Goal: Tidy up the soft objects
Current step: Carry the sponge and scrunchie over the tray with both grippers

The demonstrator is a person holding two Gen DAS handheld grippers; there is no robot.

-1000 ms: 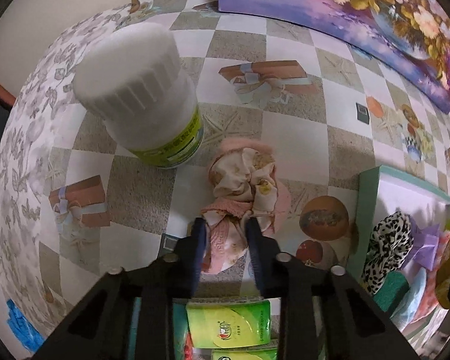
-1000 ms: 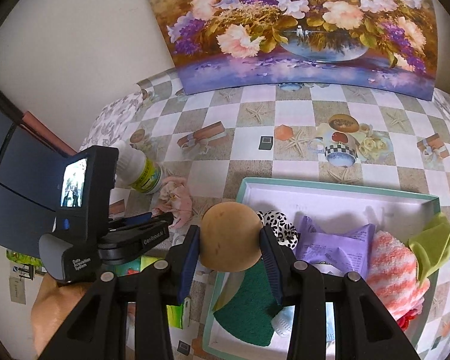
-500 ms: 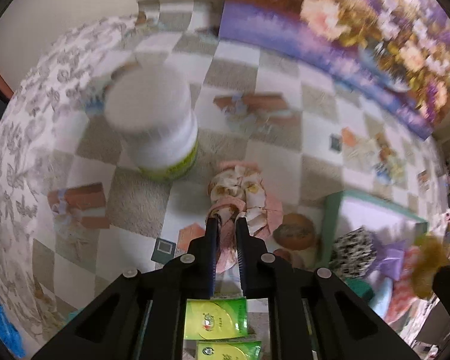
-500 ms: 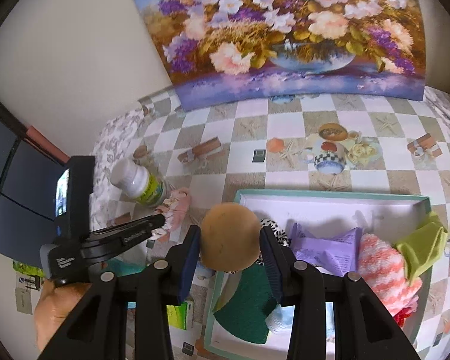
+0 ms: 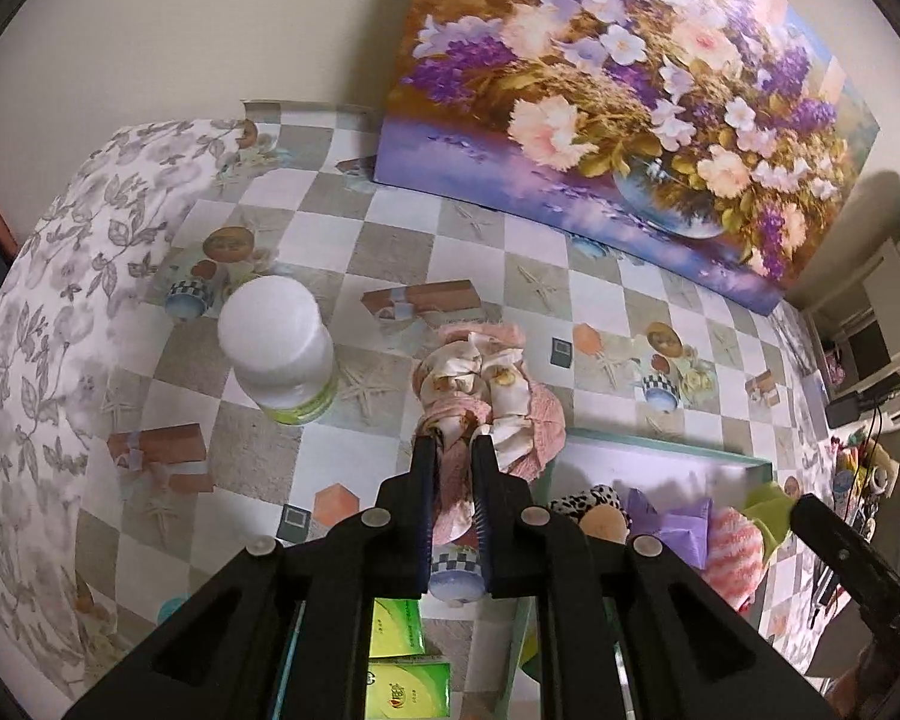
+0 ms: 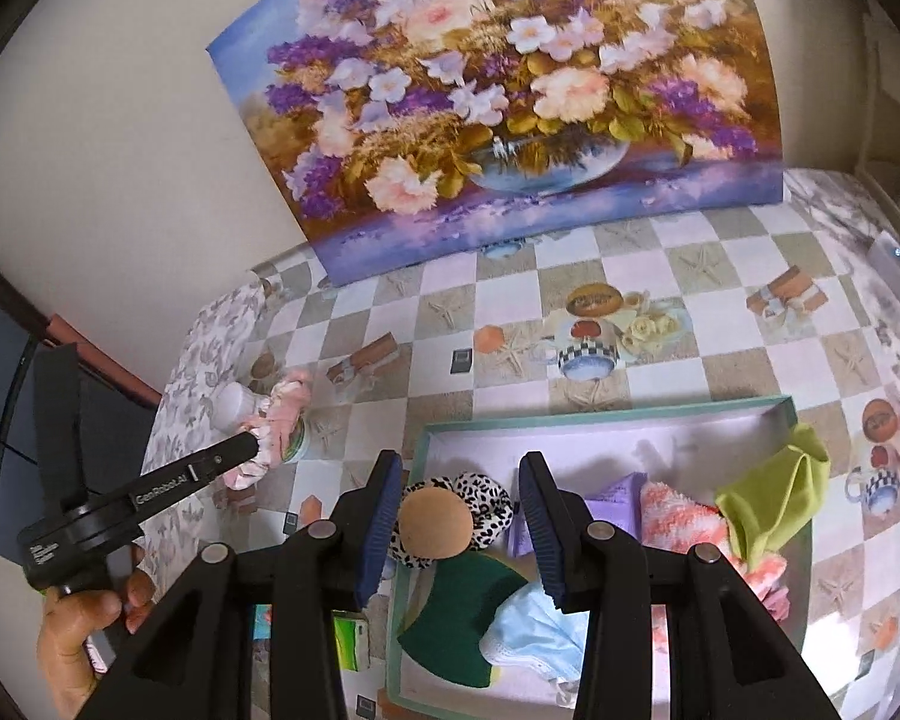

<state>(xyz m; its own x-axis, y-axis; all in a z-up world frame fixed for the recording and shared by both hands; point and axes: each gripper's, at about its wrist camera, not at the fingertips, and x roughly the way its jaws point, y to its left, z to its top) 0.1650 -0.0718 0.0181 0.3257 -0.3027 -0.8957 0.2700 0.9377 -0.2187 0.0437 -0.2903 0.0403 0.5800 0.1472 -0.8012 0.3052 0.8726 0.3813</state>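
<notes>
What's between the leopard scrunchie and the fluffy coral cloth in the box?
A purple packet, flanked by leopard scrunchie and coral cloth. Clear in right wrist view.

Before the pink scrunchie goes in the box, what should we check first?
1. Left claw shut on scrunchie: ok.
2. Scrunchie apart from bottle: ok.
3. Ball lying in box, not touching right claw: ok.
4. Bare space in box, along its back wall: ok.
5. Way over the box free: not ok, right claw hangs above it.
</notes>
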